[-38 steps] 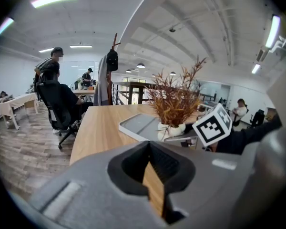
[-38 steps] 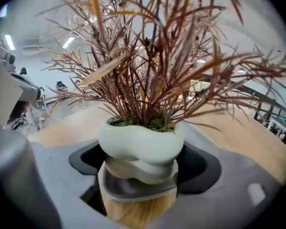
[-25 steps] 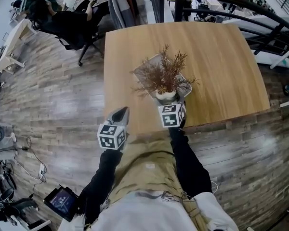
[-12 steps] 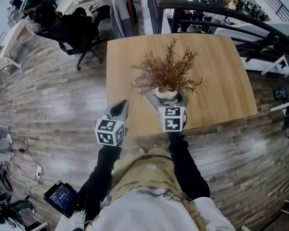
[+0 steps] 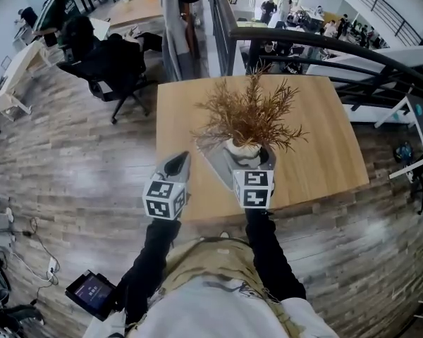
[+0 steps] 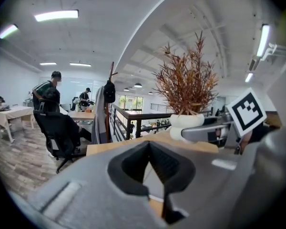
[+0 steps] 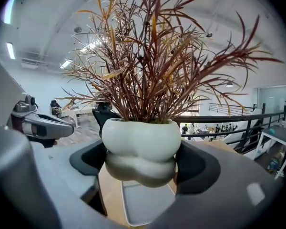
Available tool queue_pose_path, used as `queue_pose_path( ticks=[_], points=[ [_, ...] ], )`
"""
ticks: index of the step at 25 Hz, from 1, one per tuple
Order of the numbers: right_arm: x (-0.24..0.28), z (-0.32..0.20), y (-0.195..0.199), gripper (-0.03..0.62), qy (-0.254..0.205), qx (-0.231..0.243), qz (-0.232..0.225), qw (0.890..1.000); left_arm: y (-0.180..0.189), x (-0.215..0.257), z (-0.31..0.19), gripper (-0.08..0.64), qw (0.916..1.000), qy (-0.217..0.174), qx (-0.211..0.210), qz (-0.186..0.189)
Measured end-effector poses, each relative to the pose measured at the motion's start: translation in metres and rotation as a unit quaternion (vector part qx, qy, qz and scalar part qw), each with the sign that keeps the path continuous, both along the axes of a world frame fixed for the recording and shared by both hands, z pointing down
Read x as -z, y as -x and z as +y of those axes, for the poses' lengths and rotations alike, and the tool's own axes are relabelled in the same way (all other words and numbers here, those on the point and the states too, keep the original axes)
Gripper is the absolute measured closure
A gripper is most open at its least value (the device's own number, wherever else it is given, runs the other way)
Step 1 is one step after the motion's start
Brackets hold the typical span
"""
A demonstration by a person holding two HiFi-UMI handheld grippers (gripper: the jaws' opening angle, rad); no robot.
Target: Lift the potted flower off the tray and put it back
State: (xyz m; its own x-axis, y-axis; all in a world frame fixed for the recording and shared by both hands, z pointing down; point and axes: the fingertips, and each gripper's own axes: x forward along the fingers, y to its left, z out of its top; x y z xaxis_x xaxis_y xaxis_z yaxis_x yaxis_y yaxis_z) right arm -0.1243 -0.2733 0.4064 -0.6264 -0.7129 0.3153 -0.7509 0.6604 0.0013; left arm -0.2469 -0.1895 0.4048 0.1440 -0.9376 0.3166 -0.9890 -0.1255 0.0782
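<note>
Firmly clasped potted flower (image 7: 140,149), seemingly above tray (image 7: 145,202)

Both arms wear black long sleeves (image 5: 155,252). At six o'clock in the head view is a pale grey-white top (image 5: 211,308), with tan fabric (image 5: 211,255) just at its twelve o'clock. The left gripper (image 5: 178,162) and the right gripper (image 5: 248,159) have smooth grey shells that narrow toward the jaws, which are lined with black pads (image 7: 200,168). Each carries a white cube (image 5: 164,199) printed with black square markers, set at six o'clock of its jaws.
</note>
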Motion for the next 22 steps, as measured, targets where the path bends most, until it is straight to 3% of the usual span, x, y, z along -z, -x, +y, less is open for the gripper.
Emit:
queue_pose_path(
  ticks=[12, 22],
  points=[
    [0.026, 0.011, 0.0, 0.132, -0.024, 0.007, -0.004, 1.0, 0.013, 0.022, 0.003, 0.56, 0.9995, -0.021, 0.022, -0.001],
    [0.032, 0.011, -0.002, 0.132, -0.036, 0.007, -0.005, 0.999, 0.013, 0.027, -0.003, 0.56, 0.9995, -0.026, 0.018, -0.001]
  ],
)
